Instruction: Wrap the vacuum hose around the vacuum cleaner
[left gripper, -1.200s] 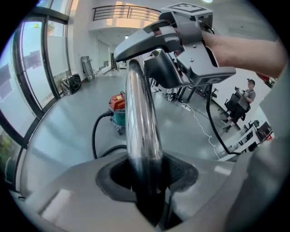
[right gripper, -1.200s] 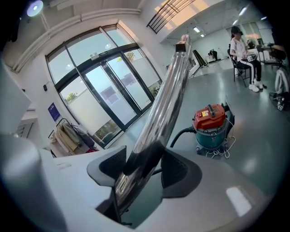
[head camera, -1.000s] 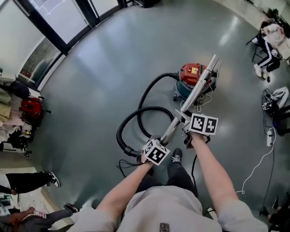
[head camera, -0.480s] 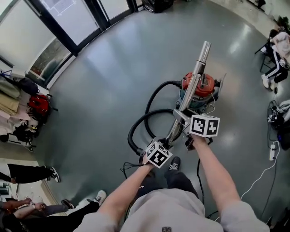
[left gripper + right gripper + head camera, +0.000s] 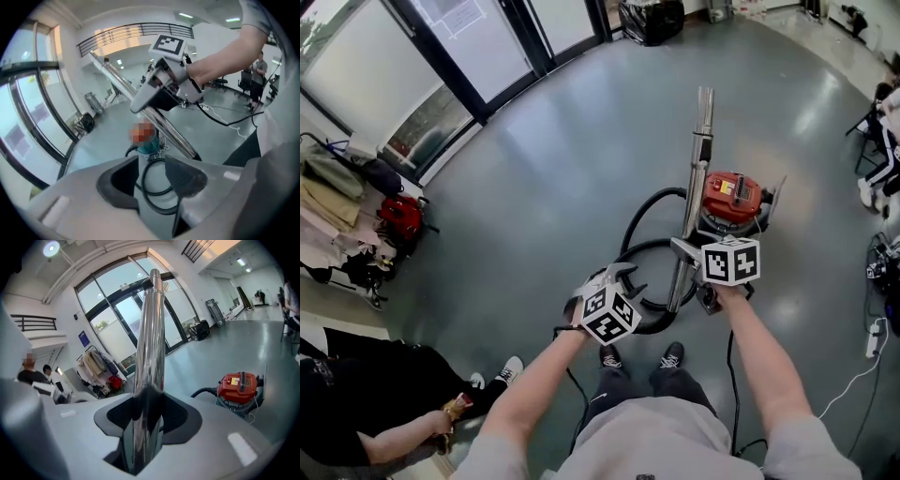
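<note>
At 9 o'clock in the head view a clothes rack (image 5: 342,192) and a red bag (image 5: 401,216) stand beside the glass doors (image 5: 441,66). A person in dark clothes (image 5: 347,394) sits at 8 o'clock.

The left gripper (image 5: 617,274) is held just below the middle, toward 6 o'clock. Its jaws stand wide apart with nothing between them. In the left gripper view (image 5: 150,176) the gap shows only a loop of the black hose (image 5: 161,208) lying on the grey floor (image 5: 103,140) beyond, and the teal base of the vacuum cleaner (image 5: 149,146) at 12 o'clock above that loop. The other gripper crosses the upper part of this view, clamped on the shiny metal tube (image 5: 117,82).

The hose (image 5: 634,214) leaves the vacuum cleaner's side and curls across the floor in loops that run toward 6 o'clock, passing near the left gripper.

The right gripper (image 5: 686,251) is at about 4 o'clock from the middle. Its jaws are closed tight on the tube (image 5: 698,169), which points away toward 12 o'clock, raised above the floor. In the right gripper view (image 5: 149,416) the tube (image 5: 149,333) rises straight up from between the dark pads.

The red-topped vacuum cleaner (image 5: 731,197) stands on the floor at 2 o'clock, just right of the tube. In the right gripper view it sits at 4 o'clock (image 5: 241,383), with the hose (image 5: 206,391) joined to its left side. A white cable (image 5: 853,361) trails along the far right.
</note>
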Motion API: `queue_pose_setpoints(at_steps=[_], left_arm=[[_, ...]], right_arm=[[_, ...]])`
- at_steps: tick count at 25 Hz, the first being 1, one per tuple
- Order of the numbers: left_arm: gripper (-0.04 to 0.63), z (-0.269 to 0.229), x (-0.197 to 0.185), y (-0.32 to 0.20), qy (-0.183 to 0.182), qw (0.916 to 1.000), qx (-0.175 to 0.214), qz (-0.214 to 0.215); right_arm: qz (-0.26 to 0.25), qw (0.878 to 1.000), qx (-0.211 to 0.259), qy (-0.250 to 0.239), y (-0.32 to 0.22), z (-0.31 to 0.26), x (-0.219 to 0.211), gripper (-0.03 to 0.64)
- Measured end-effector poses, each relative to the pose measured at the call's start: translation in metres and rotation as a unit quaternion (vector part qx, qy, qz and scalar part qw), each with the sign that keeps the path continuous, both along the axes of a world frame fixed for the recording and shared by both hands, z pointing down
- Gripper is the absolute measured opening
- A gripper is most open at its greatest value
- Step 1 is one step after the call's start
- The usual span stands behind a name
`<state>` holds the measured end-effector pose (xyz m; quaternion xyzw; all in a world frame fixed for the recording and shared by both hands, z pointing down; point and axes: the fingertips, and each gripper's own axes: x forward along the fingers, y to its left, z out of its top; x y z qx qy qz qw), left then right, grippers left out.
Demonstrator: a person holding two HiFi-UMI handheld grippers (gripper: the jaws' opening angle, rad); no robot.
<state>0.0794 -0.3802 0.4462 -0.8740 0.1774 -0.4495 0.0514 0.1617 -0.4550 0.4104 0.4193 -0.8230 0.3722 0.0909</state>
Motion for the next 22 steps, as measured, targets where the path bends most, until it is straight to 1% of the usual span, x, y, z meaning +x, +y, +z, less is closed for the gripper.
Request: queue_pose_setpoints(at_steps=[2, 4, 7, 11, 13, 15, 18, 19, 20, 21, 22], left_arm=[[0.173, -0.030, 0.008, -0.018, -0.011, 0.9982, 0.046, 0.035], [0.173, -0.057, 0.018, -0.032, -0.016, 0.9948, 0.078, 0.063], [0.175, -0.092, 0.031, -0.052, -0.029, 0.9865, 0.130, 0.095], [0.175, -0.137, 0.042, -0.075, -0.054, 0.9706, 0.198, 0.125], [0.175, -0.158, 0.045, -0.081, -0.072, 0.9616, 0.227, 0.137], [0.175, -0.172, 0.044, -0.085, -0.099, 0.9500, 0.256, 0.149], [0.175, -0.183, 0.041, -0.089, -0.141, 0.9288, 0.301, 0.164], [0.175, -0.186, 0.041, -0.088, -0.152, 0.9226, 0.312, 0.169], [0.175, -0.187, 0.040, -0.088, -0.160, 0.9183, 0.317, 0.174], [0.175, -0.186, 0.040, -0.087, -0.171, 0.9162, 0.314, 0.180], [0.175, -0.182, 0.037, -0.086, -0.186, 0.9163, 0.301, 0.188]], right_arm=[[-0.023, 1.000, -0.003, 0.019, 0.002, 0.007, -0.007, 0.186], [-0.041, 0.999, -0.004, 0.035, 0.005, 0.013, -0.012, 0.186], [-0.071, 0.996, -0.006, 0.056, 0.010, 0.021, -0.020, 0.186], [-0.115, 0.990, -0.006, 0.079, 0.013, 0.027, -0.033, 0.186], [-0.135, 0.985, -0.004, 0.106, 0.014, 0.027, -0.036, 0.186], [-0.159, 0.978, 0.000, 0.135, 0.014, 0.029, -0.039, 0.186], [-0.197, 0.966, 0.008, 0.169, 0.017, 0.037, -0.048, 0.186], [-0.209, 0.961, 0.011, 0.180, 0.018, 0.040, -0.052, 0.186], [-0.221, 0.956, 0.013, 0.191, 0.019, 0.044, -0.056, 0.186], [-0.233, 0.951, 0.015, 0.201, 0.019, 0.047, -0.060, 0.186], [-0.243, 0.947, 0.017, 0.210, 0.019, 0.049, -0.064, 0.186]])
